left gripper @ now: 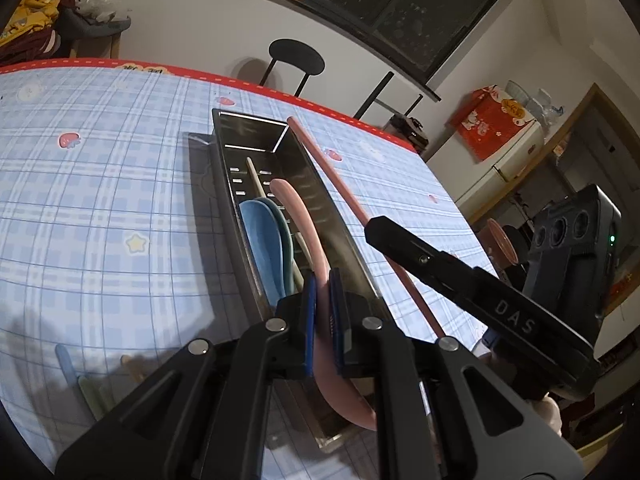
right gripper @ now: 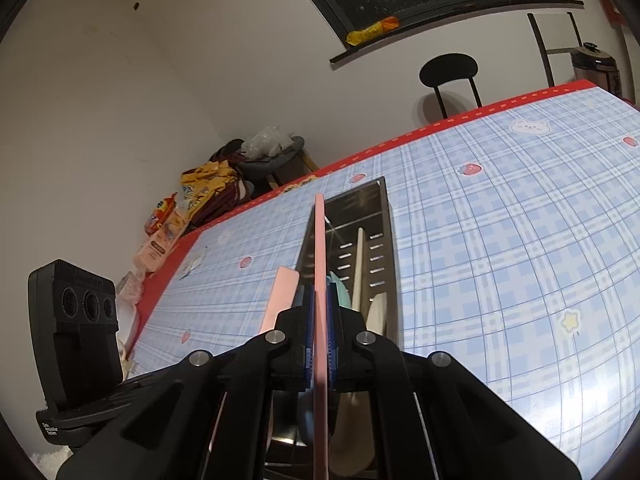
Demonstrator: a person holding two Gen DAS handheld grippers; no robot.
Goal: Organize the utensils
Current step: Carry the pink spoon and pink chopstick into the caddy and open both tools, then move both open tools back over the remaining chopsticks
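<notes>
Nearest the left wrist lens, the left gripper [left gripper: 323, 320] has its blue-padded fingers [left gripper: 309, 322] pressed narrowly onto the handle of a pink curved plastic spoon [left gripper: 298, 224], whose handle end reaches forward over the inside of a long rectangular stainless-steel utensil tray with slotted floor [left gripper: 236, 128], while its bowl hangs low under the gripper. Inside that tray lie a blue plastic spoon [left gripper: 260, 240], touching a pale green one just beside it, and a cream-coloured thin chopstick [left gripper: 254, 178] running along the slots.

In the right wrist view, the right gripper [right gripper: 319, 322] clamps a long pink slender chopstick [right gripper: 320, 240] between its blue pads [right gripper: 308, 320]; the stick points forward along the tray's left wall [right gripper: 308, 236]. From the left view the same stick [left gripper: 340, 184] slants above the tray's right rim, toward its far corner.

The tray rests on a table covered with a blue plaid cloth printed with strawberries and stars, red-bordered [left gripper: 100, 184]. On the cloth near the left camera, more utensil handles [left gripper: 68, 364] in blue, green and cream lie beside each other, blurred. Beyond the table's far edge stands a black round-backed chair [left gripper: 296, 56] against the white wall.
</notes>
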